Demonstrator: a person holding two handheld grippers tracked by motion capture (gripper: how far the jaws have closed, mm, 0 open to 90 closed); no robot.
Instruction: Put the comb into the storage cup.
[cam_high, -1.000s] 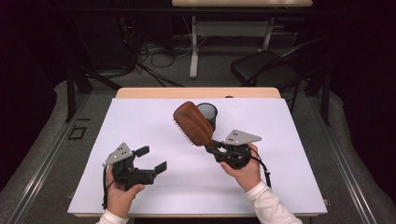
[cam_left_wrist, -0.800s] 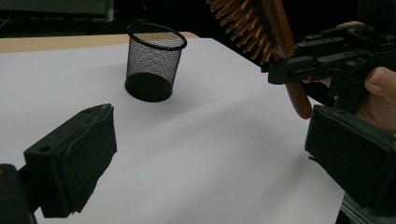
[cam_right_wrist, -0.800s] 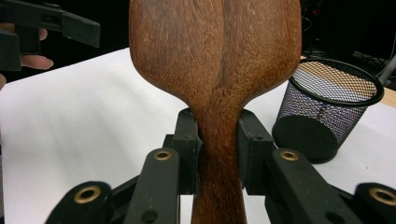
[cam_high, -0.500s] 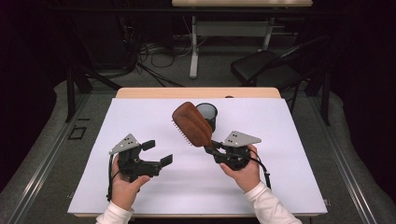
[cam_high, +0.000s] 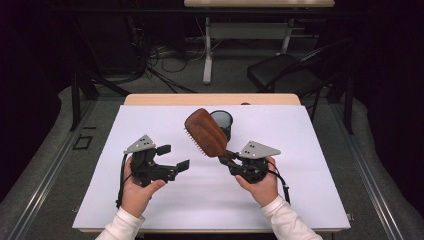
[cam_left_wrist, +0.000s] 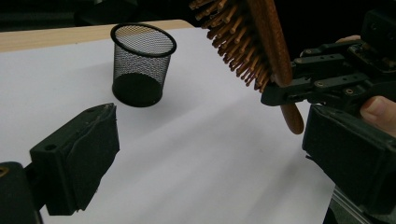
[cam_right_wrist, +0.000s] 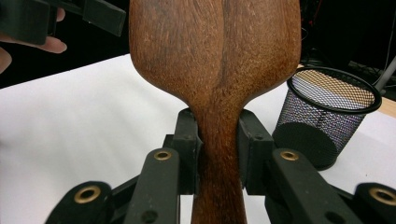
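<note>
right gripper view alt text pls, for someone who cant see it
The right gripper clamps the narrow neck of a wooden hairbrush, whose broad brown back rises upward. A black mesh cup stands upright to the right on the white table, and the left gripper shows at top left.

White long sleeves (cam_high: 120, 225), black hand-held gripper (cam_high: 172, 159) each side, grey three-cornered top plates, brass-ringed screw holes, trailing black cables

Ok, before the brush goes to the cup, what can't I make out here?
- Hairbrush bristles: right gripper view, hidden by its wooden back.
- Brush head top: left gripper view, cut off by the top edge.
- Mesh cup base: high view, hidden by the brush head.
- Left gripper body: left gripper view, cut off by the bottom edge.
</note>
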